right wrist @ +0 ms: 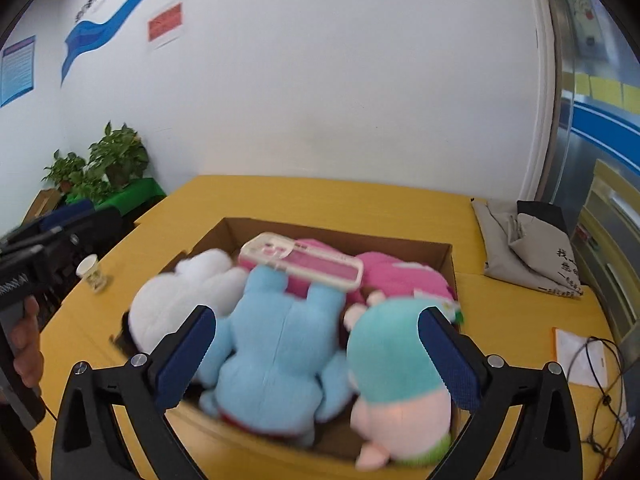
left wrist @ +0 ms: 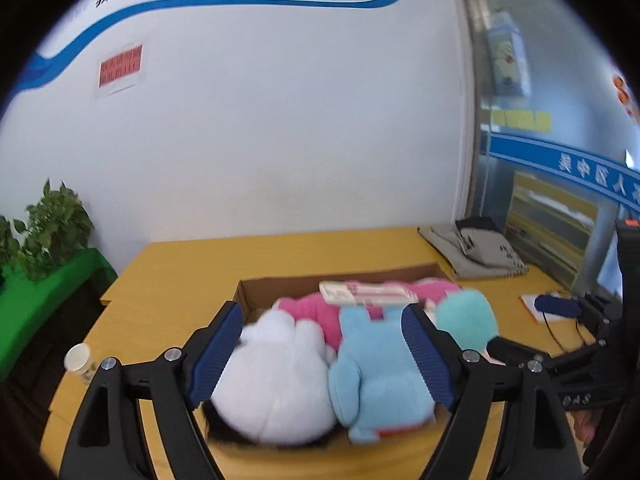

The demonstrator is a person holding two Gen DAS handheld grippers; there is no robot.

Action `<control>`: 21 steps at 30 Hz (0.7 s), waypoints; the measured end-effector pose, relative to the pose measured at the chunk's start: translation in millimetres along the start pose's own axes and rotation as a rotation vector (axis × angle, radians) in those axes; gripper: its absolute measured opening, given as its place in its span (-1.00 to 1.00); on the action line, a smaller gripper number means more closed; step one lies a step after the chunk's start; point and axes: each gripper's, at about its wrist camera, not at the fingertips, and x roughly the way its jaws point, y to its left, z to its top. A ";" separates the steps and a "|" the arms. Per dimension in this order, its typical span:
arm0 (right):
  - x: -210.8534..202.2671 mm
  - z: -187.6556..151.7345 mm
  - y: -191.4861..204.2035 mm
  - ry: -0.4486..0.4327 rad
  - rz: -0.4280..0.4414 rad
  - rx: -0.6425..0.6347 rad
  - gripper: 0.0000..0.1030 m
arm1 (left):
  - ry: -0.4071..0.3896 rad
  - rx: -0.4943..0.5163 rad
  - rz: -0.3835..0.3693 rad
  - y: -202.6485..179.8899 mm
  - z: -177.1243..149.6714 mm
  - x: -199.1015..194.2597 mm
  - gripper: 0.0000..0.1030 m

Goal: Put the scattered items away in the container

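Observation:
A cardboard box (right wrist: 444,256) on the yellow table holds a white plush (right wrist: 176,300), a light blue plush (right wrist: 276,344), a pink plush (right wrist: 400,276), a teal-and-pink plush (right wrist: 396,368) and a pink-white case (right wrist: 300,266) on top. The same box (left wrist: 256,290), white plush (left wrist: 276,376), blue plush (left wrist: 376,368), teal plush (left wrist: 466,318) and case (left wrist: 366,294) show in the left wrist view. My left gripper (left wrist: 324,356) is open above the white and blue plush, holding nothing. My right gripper (right wrist: 318,356) is open above the blue and teal plush, empty.
A paper cup (right wrist: 92,272) stands left of the box, also in the left wrist view (left wrist: 80,362). Folded grey bags (right wrist: 524,248) lie at the back right. Paper and cables (right wrist: 584,360) lie at the right. Potted plants (right wrist: 100,164) stand on a green stand at the left.

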 end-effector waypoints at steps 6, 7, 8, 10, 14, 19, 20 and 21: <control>-51.3 -72.7 19.4 0.017 -0.136 -0.005 1.00 | 0.077 -0.026 -0.008 -29.8 -56.4 -36.2 0.58; -56.4 -81.8 22.2 0.024 -0.152 -0.008 1.00 | 0.086 -0.035 0.000 -31.2 -63.5 -37.4 0.58; -60.9 -90.6 24.0 0.035 -0.162 -0.007 1.00 | 0.094 -0.034 0.005 -32.9 -70.1 -36.9 0.58; -69.8 -103.6 25.5 0.047 -0.167 -0.001 1.00 | 0.130 -0.020 0.014 -34.8 -80.3 -34.6 0.58; -86.0 -122.4 27.5 0.059 -0.189 -0.006 1.00 | 0.155 -0.061 0.019 -30.3 -93.8 -43.0 0.58; -92.9 -134.4 30.5 0.065 -0.177 -0.006 1.00 | 0.155 -0.070 0.043 -35.7 -108.7 -59.6 0.58; -93.3 -135.4 31.3 0.068 -0.173 -0.009 1.00 | 0.156 -0.075 0.045 -36.2 -110.2 -61.7 0.58; -93.3 -136.5 32.4 0.071 -0.172 -0.012 1.00 | 0.157 -0.079 0.044 -36.6 -111.5 -63.6 0.58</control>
